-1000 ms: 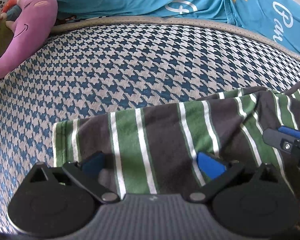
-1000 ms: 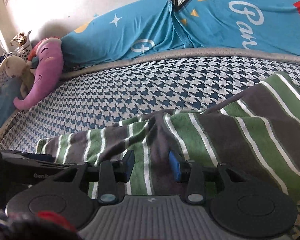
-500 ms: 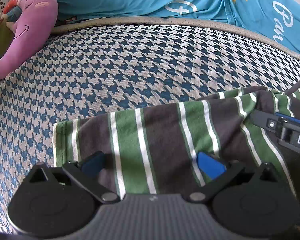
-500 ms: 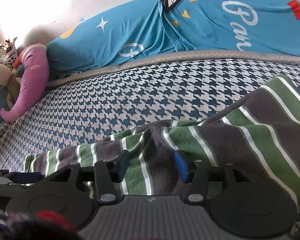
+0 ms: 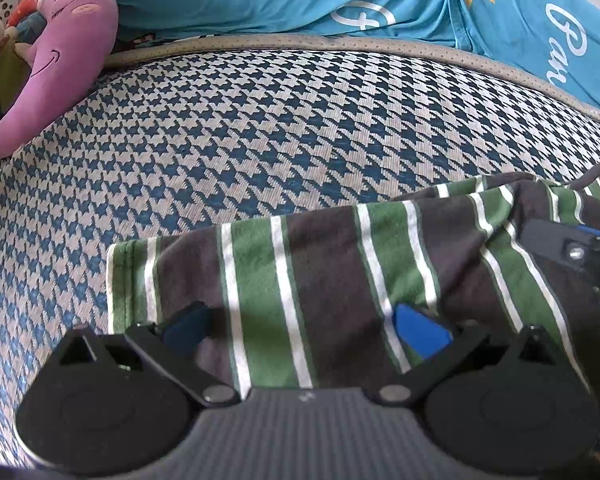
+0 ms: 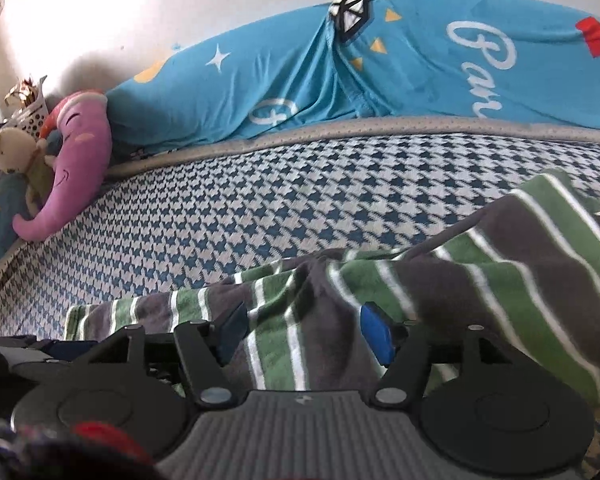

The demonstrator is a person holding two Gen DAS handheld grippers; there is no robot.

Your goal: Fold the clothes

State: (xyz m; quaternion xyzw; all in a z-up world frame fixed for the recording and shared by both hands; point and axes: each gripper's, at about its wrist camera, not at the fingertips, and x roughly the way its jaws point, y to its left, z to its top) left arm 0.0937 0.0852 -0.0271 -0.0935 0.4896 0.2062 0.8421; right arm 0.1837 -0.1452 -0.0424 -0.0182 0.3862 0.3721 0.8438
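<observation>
Houndstooth bedcover point(image 5: 260, 128) in blue and white stretches ahead of both my claws, with a turquoise printed quilt point(image 6: 340, 80) bunched along its far edge against the wall. My left claw point(image 5: 304, 326) sits where it was a second ago, fingers spread wide and lying on the striped garment point(image 5: 320, 264), whose hemmed corner is just left of my left fingertip. My right claw point(image 6: 304, 330) has opened wider than a second ago, fingers now apart over a rumpled fold of that same cloth, which rises in a ridge to its right. Beyond my left claw, far to the left, a purple plush elephant point(image 6: 76, 168) leans beside a beige stuffed rabbit point(image 6: 8, 152); behind them stands a white perforated basket point(image 6: 30, 120), its contents too small to tell.
</observation>
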